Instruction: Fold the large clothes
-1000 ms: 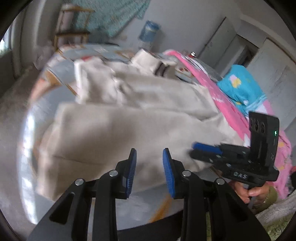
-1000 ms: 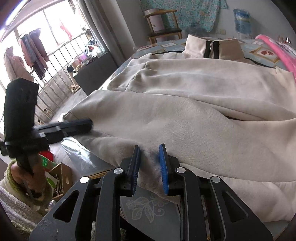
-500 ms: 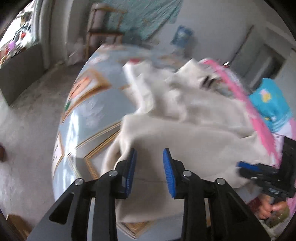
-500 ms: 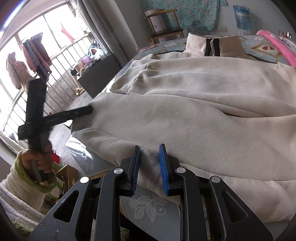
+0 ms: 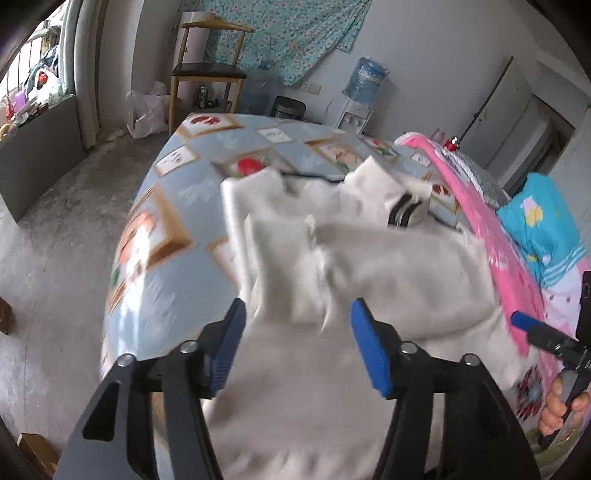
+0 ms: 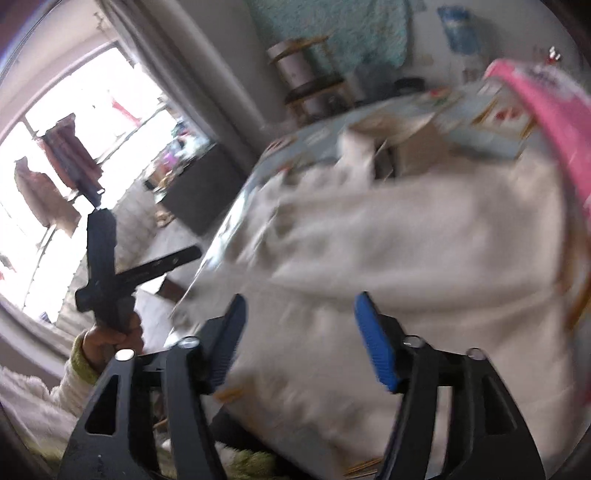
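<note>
The cream jacket [image 5: 388, 269] lies crumpled on the tabletop [image 5: 177, 192], its long axis running away from the person, with the collar and dark zipper [image 5: 402, 210] at the far end and the hem spilling over the near edge. It sits toward the right side of the tabletop, close against a pink cloth [image 5: 491, 236], and leaves the pale blue oilcloth with its printed picture frames bare on the left. The left tongs [image 5: 297, 347] have just sprung apart and stand released above the hem, nothing pinched between the blue pads [image 5: 225, 343]. The right tongs [image 6: 299, 336] have just let go too, wide apart over the blurred fabric. A wooden chair [image 5: 207, 70] stands beyond the tabletop near a patterned teal hanging [image 5: 288, 33], a water dispenser [image 5: 364, 92] against the grey wall, bare concrete floor [image 5: 55, 221] below, and a bright window [image 6: 74, 147] on the left.
</note>
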The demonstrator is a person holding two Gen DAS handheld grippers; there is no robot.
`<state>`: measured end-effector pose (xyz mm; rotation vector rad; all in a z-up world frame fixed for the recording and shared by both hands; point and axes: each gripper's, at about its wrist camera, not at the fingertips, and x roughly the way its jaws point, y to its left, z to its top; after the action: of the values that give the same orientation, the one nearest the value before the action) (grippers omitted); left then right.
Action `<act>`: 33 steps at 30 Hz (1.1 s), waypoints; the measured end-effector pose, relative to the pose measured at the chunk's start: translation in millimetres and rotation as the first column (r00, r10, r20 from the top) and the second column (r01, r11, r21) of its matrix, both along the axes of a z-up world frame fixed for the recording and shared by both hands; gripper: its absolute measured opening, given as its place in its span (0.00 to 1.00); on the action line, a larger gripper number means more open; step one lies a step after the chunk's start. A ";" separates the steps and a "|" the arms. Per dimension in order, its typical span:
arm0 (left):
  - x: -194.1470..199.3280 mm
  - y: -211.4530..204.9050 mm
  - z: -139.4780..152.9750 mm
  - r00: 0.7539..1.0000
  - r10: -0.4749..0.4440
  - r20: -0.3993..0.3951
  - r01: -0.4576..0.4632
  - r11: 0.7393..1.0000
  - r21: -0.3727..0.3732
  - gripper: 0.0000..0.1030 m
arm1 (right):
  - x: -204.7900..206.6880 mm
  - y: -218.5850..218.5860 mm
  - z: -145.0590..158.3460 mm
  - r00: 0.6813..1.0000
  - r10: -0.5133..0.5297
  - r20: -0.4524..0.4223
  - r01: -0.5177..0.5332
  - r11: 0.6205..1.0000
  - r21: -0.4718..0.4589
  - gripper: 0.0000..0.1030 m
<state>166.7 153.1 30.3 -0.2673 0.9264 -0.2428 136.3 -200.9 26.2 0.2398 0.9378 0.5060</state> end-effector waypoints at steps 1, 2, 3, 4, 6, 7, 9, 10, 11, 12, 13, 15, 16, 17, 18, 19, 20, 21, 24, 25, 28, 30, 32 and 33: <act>17.4 -6.4 6.2 1.000 0.003 -0.003 -0.003 1.000 -0.019 0.62 | 10.2 -5.7 8.0 1.000 -0.020 0.000 0.020 1.000 -0.006 0.68; 27.2 -10.4 10.0 1.000 0.000 -0.004 0.000 1.000 -0.030 0.66 | 28.2 -16.1 20.2 0.999 -0.047 0.003 0.047 0.999 -0.002 0.70; 43.9 -18.1 16.5 1.000 -0.007 -0.002 0.007 0.999 -0.048 0.69 | 42.5 -23.9 28.2 0.998 -0.064 0.004 0.064 0.998 0.008 0.74; 55.0 -24.0 21.6 1.000 -0.010 0.007 0.010 0.998 -0.055 0.70 | 64.5 -34.9 38.3 0.996 -0.086 0.001 0.086 0.996 0.030 0.77; 83.3 -41.2 33.0 0.999 -0.031 0.042 0.033 0.998 -0.060 0.74 | 98.9 -51.5 46.3 0.995 -0.104 -0.014 0.104 0.991 0.078 0.77; 98.4 -50.2 36.2 0.998 -0.047 0.049 0.050 0.997 -0.065 0.76 | 122.5 -59.0 47.9 0.992 -0.120 -0.034 0.122 0.988 0.092 0.77; 132.9 -68.2 35.6 0.997 -0.071 0.028 0.073 0.994 -0.082 0.76 | 163.9 -67.0 43.5 0.988 -0.131 -0.081 0.138 0.986 0.093 0.77; 148.2 -75.8 34.1 0.997 -0.076 0.011 0.076 0.994 -0.083 0.76 | 187.2 -68.9 37.5 0.984 -0.140 -0.112 0.149 0.985 0.083 0.77; 168.3 -87.1 29.3 0.996 -0.087 -0.012 0.086 0.993 -0.077 0.76 | 206.8 -67.1 29.6 0.981 -0.132 -0.141 0.143 0.987 0.074 0.77; 182.1 -95.0 25.3 0.995 -0.096 -0.027 0.094 0.993 -0.068 0.76 | 221.2 -64.5 21.0 0.979 -0.124 -0.164 0.136 0.989 0.065 0.77; 199.1 -107.2 18.7 0.993 -0.105 -0.050 0.102 0.994 -0.045 0.76 | 233.4 -61.8 14.4 0.975 -0.129 -0.180 0.140 0.989 0.048 0.77; 228.9 -131.5 4.1 0.986 -0.141 -0.092 0.142 0.990 0.002 0.76 | 267.6 -53.1 -8.6 0.965 -0.138 -0.223 0.135 0.990 -0.026 0.74; 238.3 -138.9 -1.3 0.985 -0.144 -0.098 0.146 0.989 0.020 0.76 | 279.9 -49.5 -20.9 0.960 -0.145 -0.240 0.135 0.989 -0.056 0.70; 246.2 -144.3 -6.0 0.986 -0.137 -0.093 0.141 0.989 0.036 0.72 | 289.4 -45.8 -32.3 0.954 -0.148 -0.260 0.130 0.988 -0.084 0.67; 252.7 -149.9 -11.0 0.987 -0.138 -0.085 0.142 0.989 0.043 0.69 | 297.1 -43.2 -41.9 0.950 -0.139 -0.279 0.115 0.988 -0.100 0.52; 258.6 -153.9 -14.9 0.986 -0.141 -0.093 0.147 0.987 0.062 0.57 | 304.6 -40.7 -52.0 0.947 -0.124 -0.295 0.098 0.990 -0.103 0.25; 263.4 -159.5 -20.4 0.984 -0.141 -0.106 0.152 0.983 0.103 0.37 | 307.9 -39.9 -58.6 0.946 -0.116 -0.304 0.085 0.990 -0.112 0.11; 265.1 -163.6 -23.9 0.983 -0.145 -0.113 0.160 0.978 0.134 0.25 | 308.5 -39.5 -62.4 0.946 -0.116 -0.302 0.080 0.988 -0.130 0.08; 251.0 -163.2 -15.1 0.983 -0.175 -0.052 0.181 0.968 0.173 0.08 | 292.3 -37.4 -46.3 0.977 -0.084 -0.198 0.057 0.989 -0.135 0.08; 244.5 -161.9 -10.3 0.981 -0.191 -0.030 0.193 0.964 0.182 0.08 | 280.9 -36.1 -35.9 0.986 -0.059 -0.156 0.038 0.990 -0.134 0.08; 211.6 -158.0 11.1 0.967 -0.251 0.046 0.237 0.950 0.204 0.07 | 250.6 -31.9 -13.9 0.998 0.008 -0.066 -0.019 0.987 -0.161 0.08; 186.8 -152.0 19.7 0.957 -0.282 0.070 0.265 0.945 0.190 0.07 | 220.6 -30.6 -8.6 0.996 0.076 -0.045 -0.083 0.979 -0.186 0.09; 166.9 -148.2 19.2 0.950 -0.303 0.069 0.288 0.941 0.176 0.08 | 198.5 -29.6 -12.5 0.988 0.130 -0.079 -0.144 0.967 -0.209 0.13; 156.7 -146.0 16.5 0.949 -0.308 0.061 0.294 0.940 0.174 0.08 | 185.2 -31.1 -16.2 0.984 0.146 -0.102 -0.166 0.959 -0.231 0.14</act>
<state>323.4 7.0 46.7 0.0388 0.8929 -0.4558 321.5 -231.9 10.0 -0.0315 1.0957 0.5256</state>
